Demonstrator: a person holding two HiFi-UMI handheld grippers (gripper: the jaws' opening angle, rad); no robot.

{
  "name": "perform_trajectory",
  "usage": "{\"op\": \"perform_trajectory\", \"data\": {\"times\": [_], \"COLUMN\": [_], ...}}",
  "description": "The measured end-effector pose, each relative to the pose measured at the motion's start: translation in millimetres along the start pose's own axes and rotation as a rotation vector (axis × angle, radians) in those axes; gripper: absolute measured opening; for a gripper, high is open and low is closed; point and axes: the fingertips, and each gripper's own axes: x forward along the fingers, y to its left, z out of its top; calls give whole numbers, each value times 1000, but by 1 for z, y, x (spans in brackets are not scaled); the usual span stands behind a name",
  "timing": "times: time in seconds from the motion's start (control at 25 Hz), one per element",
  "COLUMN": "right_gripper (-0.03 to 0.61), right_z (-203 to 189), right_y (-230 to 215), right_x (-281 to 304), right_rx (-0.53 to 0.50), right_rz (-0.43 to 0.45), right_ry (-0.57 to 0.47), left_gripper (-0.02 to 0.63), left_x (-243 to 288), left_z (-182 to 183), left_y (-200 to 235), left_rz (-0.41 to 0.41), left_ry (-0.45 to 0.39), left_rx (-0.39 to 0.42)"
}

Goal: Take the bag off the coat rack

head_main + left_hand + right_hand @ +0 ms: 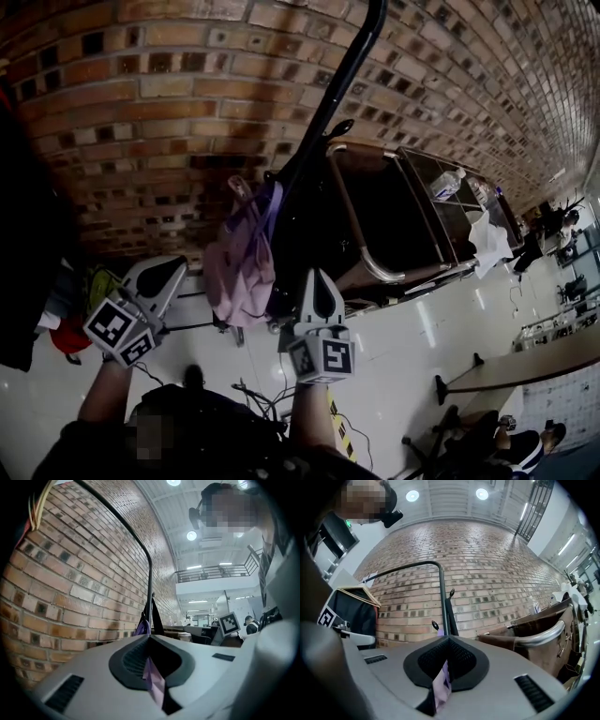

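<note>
A pink bag hangs by a purple strap from the black coat rack in front of a brick wall. My left gripper is to the left of the bag, a short gap away, jaws together. My right gripper points up just right of the bag's lower edge, close to the rack's pole, jaws together too. In the left gripper view the left gripper faces the rack and strap. In the right gripper view the right gripper faces the rack. A sliver of purple shows through each jaw slit.
A brown cart with a metal rim stands right of the rack, with a bottle and a white cloth on it. Dark clothes hang at the left, one on a hanger. Cables lie on the white floor. A table edge is at the lower right.
</note>
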Motion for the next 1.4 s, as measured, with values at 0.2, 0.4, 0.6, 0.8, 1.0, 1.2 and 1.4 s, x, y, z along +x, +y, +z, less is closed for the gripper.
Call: {"op": "perform_trajectory", "data": {"times": [0.2, 0.4, 0.6, 0.8, 1.0, 1.2, 1.4], "right_gripper": [29, 66, 135, 143, 173, 173, 142], "right_z": [-4, 4, 3, 4, -8, 1, 5], "right_y": [-6, 0, -3, -11, -15, -23, -21], "right_x": [27, 50, 67, 93, 121, 145, 163], "right_rx": [-34, 0, -74, -143, -150, -179, -231], "right_rz": [-18, -18, 1, 5, 53, 82, 133], "right_ry": [-13, -11, 40, 52, 85, 59, 53], "left_gripper": [12, 12, 12, 12, 12, 12, 12], "left_x": [20, 35, 50, 73, 106, 140, 162], "left_z": [-1, 3, 6, 12, 18, 20, 22], "left_y": [15, 32, 36, 33, 36, 36, 33], "left_rz": [-64, -90, -87, -73, -33, -12, -26], "left_ry": [10, -3, -17, -32, -22, 2, 7], "left_rx": [13, 1, -2, 8, 9, 7, 17]}}
